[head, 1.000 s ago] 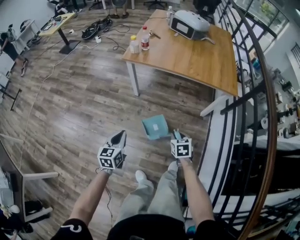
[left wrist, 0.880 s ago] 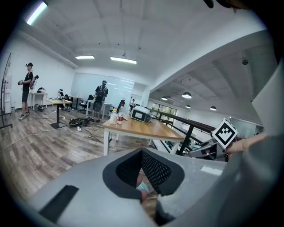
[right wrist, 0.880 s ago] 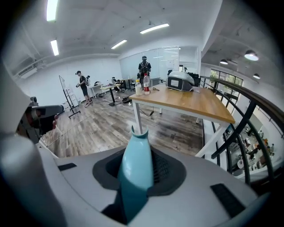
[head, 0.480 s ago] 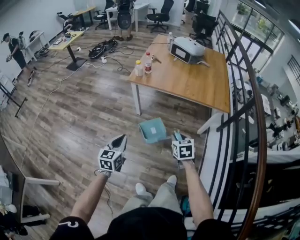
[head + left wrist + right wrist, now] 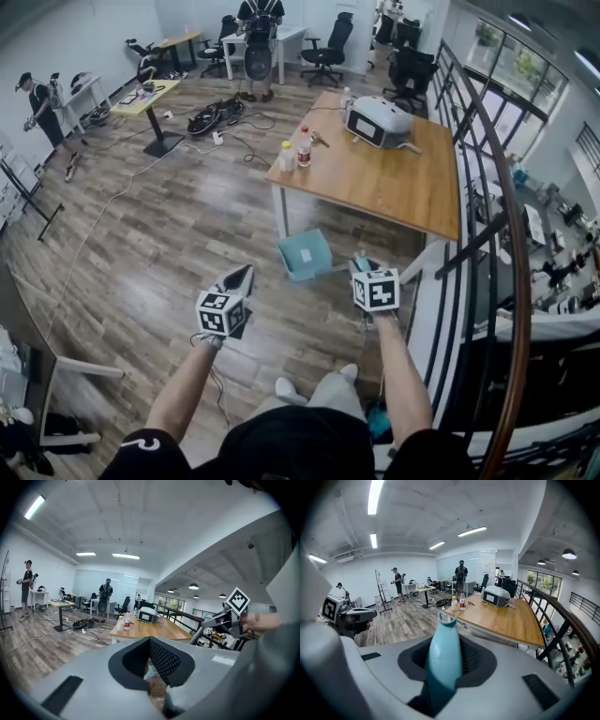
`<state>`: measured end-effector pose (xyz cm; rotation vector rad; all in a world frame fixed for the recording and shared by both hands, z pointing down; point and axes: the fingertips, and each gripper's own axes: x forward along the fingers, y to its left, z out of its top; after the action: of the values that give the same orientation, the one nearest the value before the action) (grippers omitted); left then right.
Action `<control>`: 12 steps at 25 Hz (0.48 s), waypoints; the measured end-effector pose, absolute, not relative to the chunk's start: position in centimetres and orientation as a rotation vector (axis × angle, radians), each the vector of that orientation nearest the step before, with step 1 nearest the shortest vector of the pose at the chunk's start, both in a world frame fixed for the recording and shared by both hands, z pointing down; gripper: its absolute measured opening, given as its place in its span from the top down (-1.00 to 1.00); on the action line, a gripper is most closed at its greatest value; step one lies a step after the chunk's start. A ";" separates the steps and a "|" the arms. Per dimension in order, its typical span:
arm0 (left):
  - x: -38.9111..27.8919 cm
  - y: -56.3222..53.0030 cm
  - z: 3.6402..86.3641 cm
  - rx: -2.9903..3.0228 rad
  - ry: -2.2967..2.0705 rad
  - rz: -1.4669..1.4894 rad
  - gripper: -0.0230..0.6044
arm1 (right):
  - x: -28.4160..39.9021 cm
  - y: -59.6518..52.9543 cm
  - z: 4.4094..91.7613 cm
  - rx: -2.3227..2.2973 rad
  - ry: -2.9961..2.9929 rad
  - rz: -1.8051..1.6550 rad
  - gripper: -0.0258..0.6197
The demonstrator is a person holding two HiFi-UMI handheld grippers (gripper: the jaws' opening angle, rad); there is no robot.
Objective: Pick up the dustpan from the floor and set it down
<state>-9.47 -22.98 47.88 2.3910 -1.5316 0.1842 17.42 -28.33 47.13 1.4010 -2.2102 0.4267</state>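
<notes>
Far left, by the white wall, a person on foot not far from a small desk, with cables heaped on the wood floor close by. Low in the head view, the left gripper out over bare boards, marker cube toward the camera, jaws drawn together to a thin slit, nothing held between them. At the back of the room, a second person facing away, office chairs alongside. Centre frame, the teal dustpan up off the floor, hollow side toward the head camera, near the front left leg of a wooden table. On that table's left corner, a yellow-capped bottle and a red-labelled bottle side by side. Just right of the dustpan, the right gripper clamped on its handle, the teal grip wedged between the dark pads in the right gripper view. Farther back on the tabletop, a grey appliance. Far right, a black railing with a wooden top rail, curving down the edge of the frame.
</notes>
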 end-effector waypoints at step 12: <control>-11.2 -24.0 46.3 2.401 -1.564 0.183 0.94 | 14.1 -29.5 46.1 1.342 -2.238 0.412 0.65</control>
<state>-11.17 -23.97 46.33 2.4015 -1.5641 0.1829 14.07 -29.52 46.13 1.3418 -2.2379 0.4124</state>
